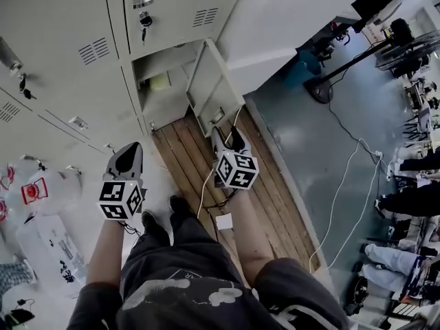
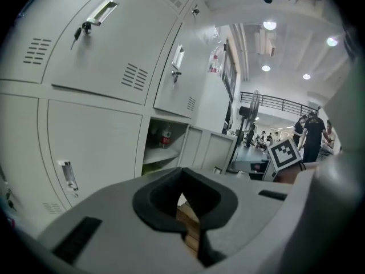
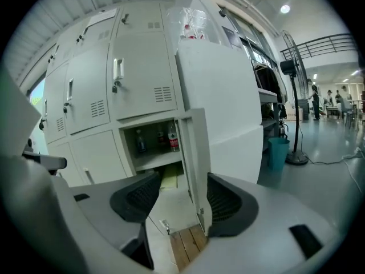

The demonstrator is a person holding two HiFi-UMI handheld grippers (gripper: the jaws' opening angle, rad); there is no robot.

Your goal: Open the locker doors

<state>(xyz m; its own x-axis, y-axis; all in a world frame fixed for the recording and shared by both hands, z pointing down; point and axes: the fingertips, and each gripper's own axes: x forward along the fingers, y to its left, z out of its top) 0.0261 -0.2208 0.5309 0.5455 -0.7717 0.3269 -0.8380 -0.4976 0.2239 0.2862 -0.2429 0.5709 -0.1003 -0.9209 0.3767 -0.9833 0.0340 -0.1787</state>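
Head view: one lower locker door (image 1: 205,88) stands swung out over the floorboards (image 1: 199,163), its compartment (image 1: 161,91) open with bottles on the shelf. At least three other doors are shut: two upper ones (image 1: 168,9) with keys in their locks and one lower one (image 1: 72,115) to the left. By this count the task looks only begun, with most doors left. Of the two hand-held grippers, the right hand-held gripper (image 1: 227,137) has its jaws spread, the open door's edge standing between them unpressed. The left hand-held gripper (image 1: 129,158) is closed on nothing and points at the shut lower door.
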